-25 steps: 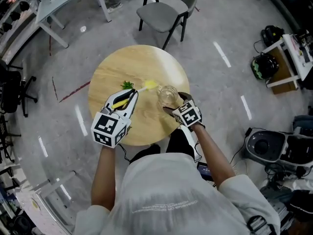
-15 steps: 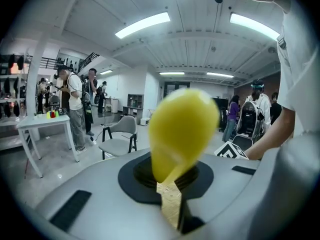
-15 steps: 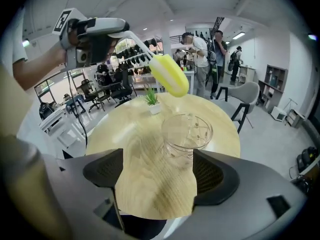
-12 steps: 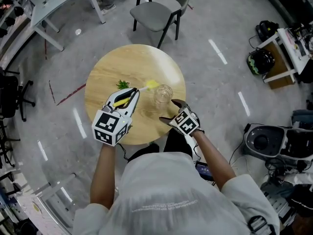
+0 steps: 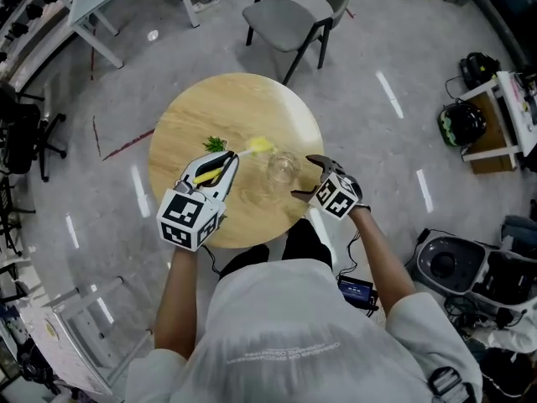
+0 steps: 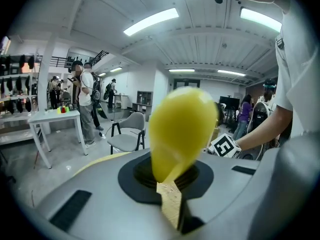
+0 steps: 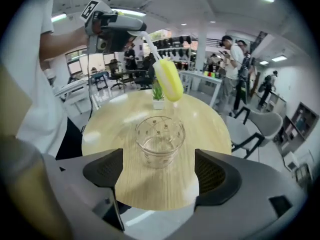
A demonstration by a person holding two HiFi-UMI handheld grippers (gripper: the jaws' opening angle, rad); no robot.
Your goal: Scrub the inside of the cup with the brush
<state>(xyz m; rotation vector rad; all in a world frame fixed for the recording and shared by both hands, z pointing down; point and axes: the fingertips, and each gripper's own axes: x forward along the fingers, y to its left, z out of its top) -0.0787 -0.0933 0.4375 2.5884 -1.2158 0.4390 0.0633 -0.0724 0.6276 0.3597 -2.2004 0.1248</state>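
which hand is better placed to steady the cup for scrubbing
Right, probably. The right hand-held gripper is open with the cup standing just ahead of its jaws on the table, while the left hand-held gripper is shut on the brush.

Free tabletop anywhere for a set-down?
Far half of the table, beyond the plant and brush, is bare up to the far rim. Crowded: near edge, where the cup sits between left claw and right claw.
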